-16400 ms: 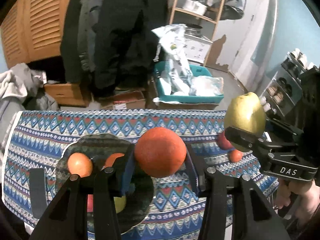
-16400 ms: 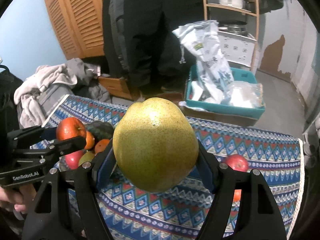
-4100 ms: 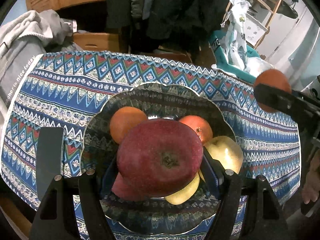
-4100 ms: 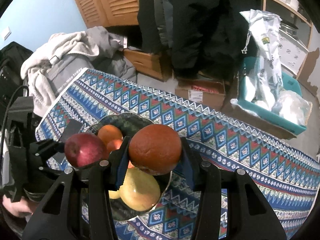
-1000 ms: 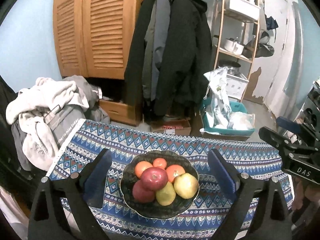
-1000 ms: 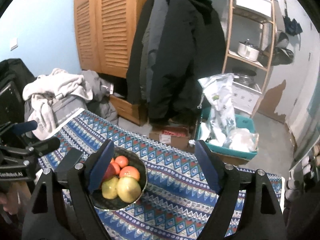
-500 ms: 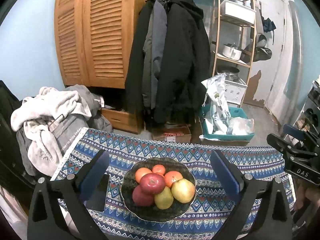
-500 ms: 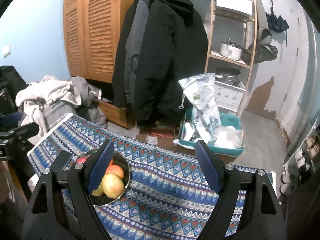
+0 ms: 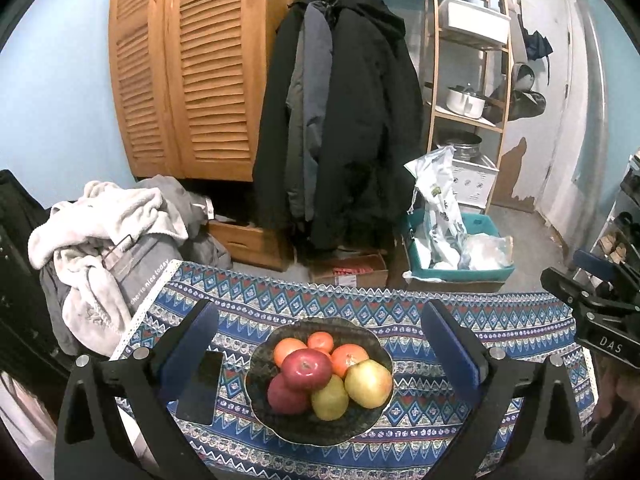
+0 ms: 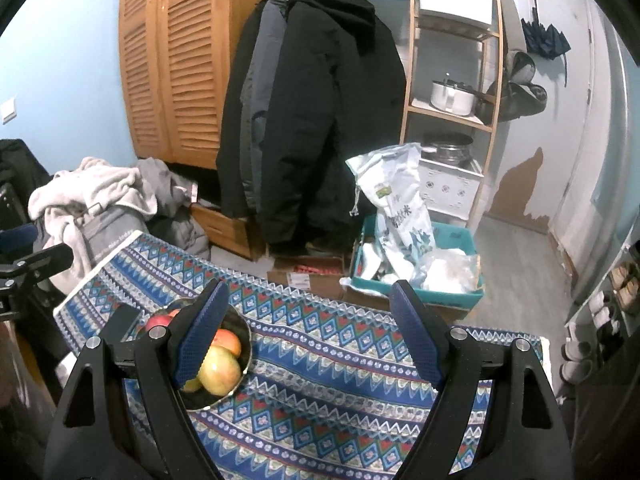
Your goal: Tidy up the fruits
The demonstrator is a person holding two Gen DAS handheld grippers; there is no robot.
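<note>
A dark scalloped bowl stands on the patterned blue tablecloth and holds several fruits piled together. A red apple lies on top, with oranges behind it and a yellow-green pear at the front right. My left gripper is held back above the bowl, open, nothing between its blue pads. In the right wrist view the bowl sits low at the left, partly behind one finger. My right gripper is open and empty over bare cloth.
A black phone lies flat left of the bowl. Beyond the table's far edge are a cardboard box, a teal bin of bags, hanging coats, a laundry pile and a wooden shelf.
Both grippers have drawn back a little, so the bowl looks slightly smaller and lower. The left jaws have spread a bit wider. The fruits have not moved.
</note>
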